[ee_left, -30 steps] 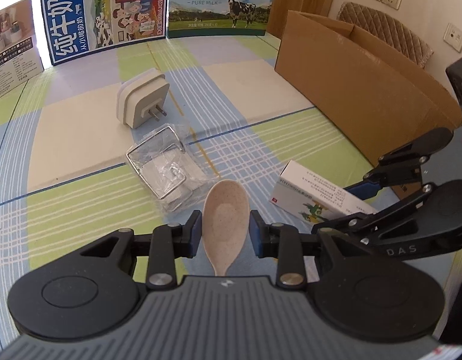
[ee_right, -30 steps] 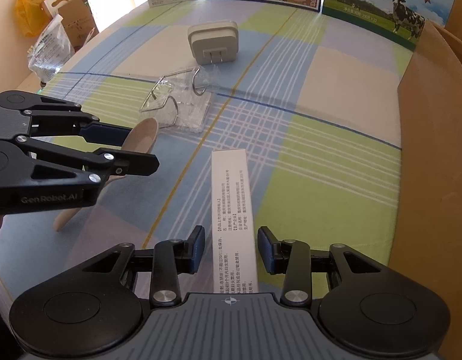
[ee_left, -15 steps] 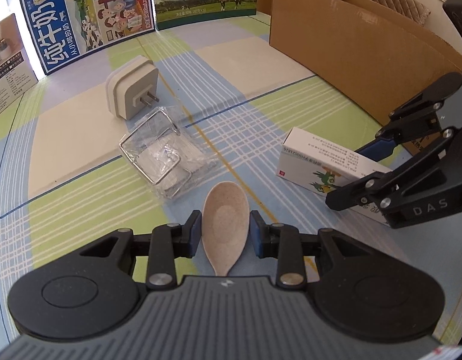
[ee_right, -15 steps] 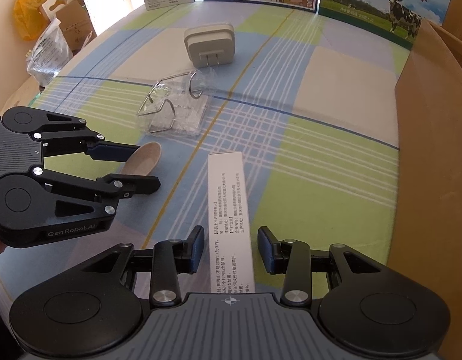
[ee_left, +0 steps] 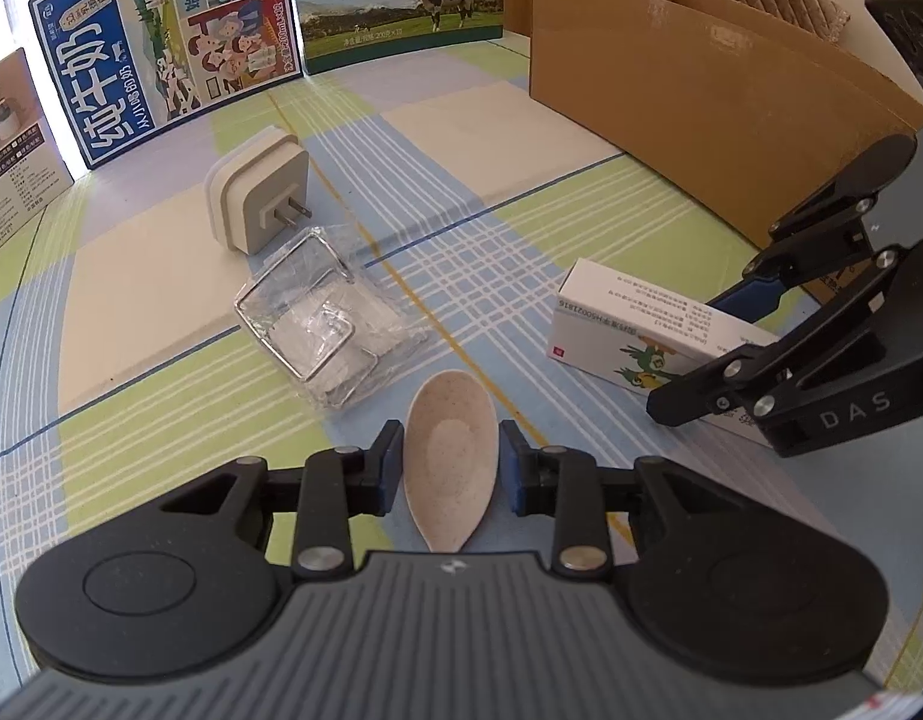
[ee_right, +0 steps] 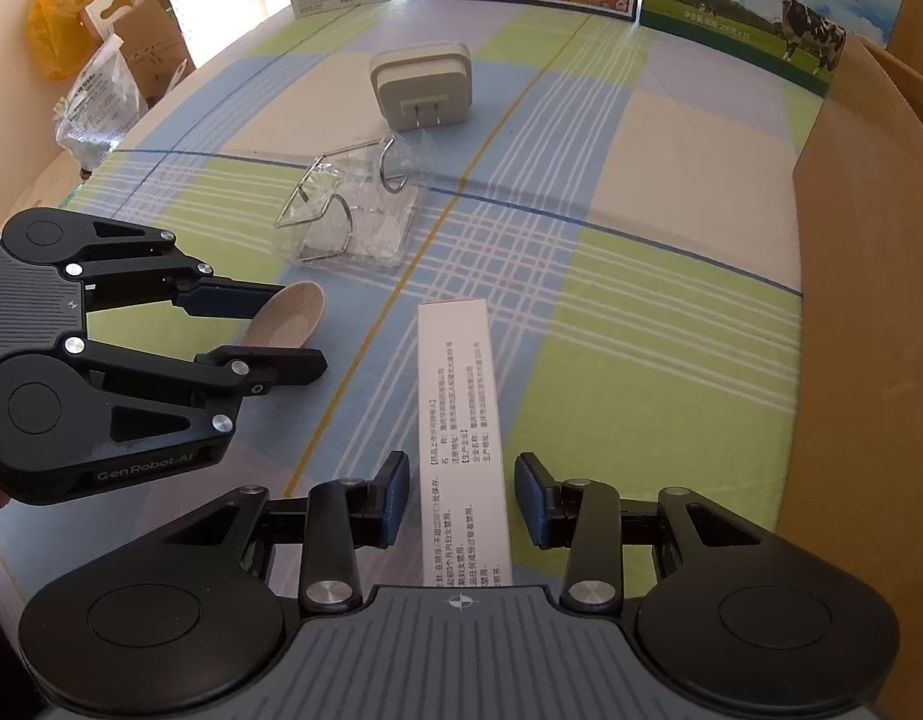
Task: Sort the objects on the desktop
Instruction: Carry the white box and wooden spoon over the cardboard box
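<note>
Left wrist view: the left tongs (ee_left: 451,468) straddle a speckled beige spoon (ee_left: 449,450) lying bowl-up on the bench (ee_left: 161,252), whose cloth is checked in green, blue and cream; the pads sit just beside the bowl's edges with thin gaps, not clamped. Beyond lie a bent wire holder in crinkled clear plastic (ee_left: 323,324) and a rounded off-white plug adapter (ee_left: 257,198). The right tongs (ee_left: 755,348) flank a white medicine box (ee_left: 653,336).

Right wrist view: the right tongs (ee_right: 461,498) stand apart around the long, printed medicine box (ee_right: 461,420), clear of both sides. The left tongs (ee_right: 287,330) bracket the spoon (ee_right: 287,312). A brown cardboard box wall (ee_right: 869,300) rises alongside.
</note>
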The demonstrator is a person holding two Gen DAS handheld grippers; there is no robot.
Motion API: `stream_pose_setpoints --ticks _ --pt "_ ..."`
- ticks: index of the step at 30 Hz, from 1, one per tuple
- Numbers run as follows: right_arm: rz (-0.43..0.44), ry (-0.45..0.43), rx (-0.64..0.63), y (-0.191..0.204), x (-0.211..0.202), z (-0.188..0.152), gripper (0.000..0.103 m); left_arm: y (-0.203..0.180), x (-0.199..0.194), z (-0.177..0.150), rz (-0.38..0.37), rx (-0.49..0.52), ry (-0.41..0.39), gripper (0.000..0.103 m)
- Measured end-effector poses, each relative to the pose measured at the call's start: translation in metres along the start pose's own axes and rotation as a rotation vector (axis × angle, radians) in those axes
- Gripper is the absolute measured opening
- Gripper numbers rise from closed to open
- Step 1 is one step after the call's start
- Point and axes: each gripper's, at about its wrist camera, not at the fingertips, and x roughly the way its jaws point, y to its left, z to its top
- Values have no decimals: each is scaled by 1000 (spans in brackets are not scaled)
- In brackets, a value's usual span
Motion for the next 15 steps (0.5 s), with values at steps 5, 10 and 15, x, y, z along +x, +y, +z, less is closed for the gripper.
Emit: stream_pose_setpoints --ticks 5,10,15 --pt "-9 -11 3 1 -1 1 23 -1 -3 1 -9 -7 -5 28" --pt "-8 -60 21 0 -9 4 23 3 -9 3 -21 -43 -24 28" --pt "-9 -90 35 -1 -15 5 23 10 -18 7 -34 -98 -49 28"
